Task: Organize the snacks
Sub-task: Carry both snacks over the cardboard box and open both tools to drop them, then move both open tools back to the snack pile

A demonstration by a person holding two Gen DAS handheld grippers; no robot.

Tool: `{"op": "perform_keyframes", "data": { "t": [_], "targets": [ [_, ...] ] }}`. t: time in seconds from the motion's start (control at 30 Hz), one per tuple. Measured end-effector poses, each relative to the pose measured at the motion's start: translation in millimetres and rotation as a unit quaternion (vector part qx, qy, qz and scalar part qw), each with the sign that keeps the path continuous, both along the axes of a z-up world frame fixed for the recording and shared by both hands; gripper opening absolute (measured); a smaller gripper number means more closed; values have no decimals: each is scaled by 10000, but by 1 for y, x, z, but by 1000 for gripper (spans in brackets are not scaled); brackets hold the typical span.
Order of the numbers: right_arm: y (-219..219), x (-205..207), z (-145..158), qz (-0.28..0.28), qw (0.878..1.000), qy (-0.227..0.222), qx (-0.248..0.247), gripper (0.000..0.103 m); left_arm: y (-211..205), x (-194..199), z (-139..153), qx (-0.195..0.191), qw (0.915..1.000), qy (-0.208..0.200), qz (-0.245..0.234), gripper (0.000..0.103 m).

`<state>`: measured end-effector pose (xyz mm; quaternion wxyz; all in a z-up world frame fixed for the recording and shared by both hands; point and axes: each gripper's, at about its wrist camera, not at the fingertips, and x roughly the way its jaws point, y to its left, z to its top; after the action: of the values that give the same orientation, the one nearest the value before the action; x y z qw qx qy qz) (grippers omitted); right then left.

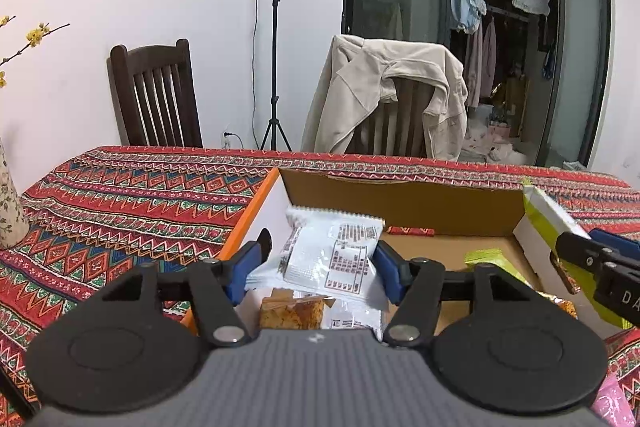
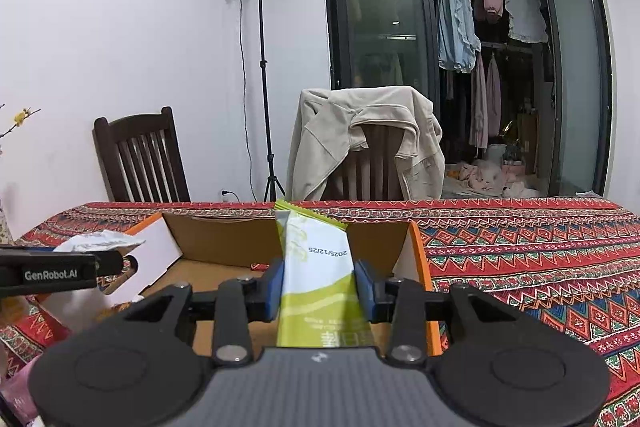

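Your left tongs [image 1: 320, 263] apart around white packet [image 1: 340, 255], releasing into box [image 1: 400, 195]; right tongs [image 2: 320, 291] clamped on green packet [image 2: 316, 267], poised over box.

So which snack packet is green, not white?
The green and white snack packet gripped upright in the right gripper over the cardboard box. The white printed packet sits between the left gripper's fingers.
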<state>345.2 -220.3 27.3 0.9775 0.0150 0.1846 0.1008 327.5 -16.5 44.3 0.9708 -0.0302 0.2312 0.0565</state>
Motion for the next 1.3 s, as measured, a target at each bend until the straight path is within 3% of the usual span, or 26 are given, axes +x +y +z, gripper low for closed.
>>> {"op": "perform_keyframes", "data": {
  "t": [0.07, 0.13, 0.2, 0.3, 0.87, 1.3],
  "targets": [
    [-1, -1, 1, -7, 10000, -18, 32, 41, 2, -2, 0, -55, 10000, -48, 0, 78],
    [-4, -2, 0, 9, 10000, 12, 97, 61, 4, -5, 1, -116, 9998, -128, 84, 98],
    [-5, -3, 0, -3, 9999, -16, 161, 92, 6, -8, 2, -151, 9995, -246, 158, 103],
    [-6, -4, 1, -7, 9998, -51, 202, 103, 9, -9, 4, -247, 9991, -294, 161, 103],
    [-7, -17, 11, -52, 9998, -140, 151, 103, 8, -19, 16, -331, 9987, -377, 114, 103],
    [-7, -69, 41, 132, 9998, -133, 102, 103, 19, -78, 49, -394, 9981, -458, 140, 103]
  ]
}}
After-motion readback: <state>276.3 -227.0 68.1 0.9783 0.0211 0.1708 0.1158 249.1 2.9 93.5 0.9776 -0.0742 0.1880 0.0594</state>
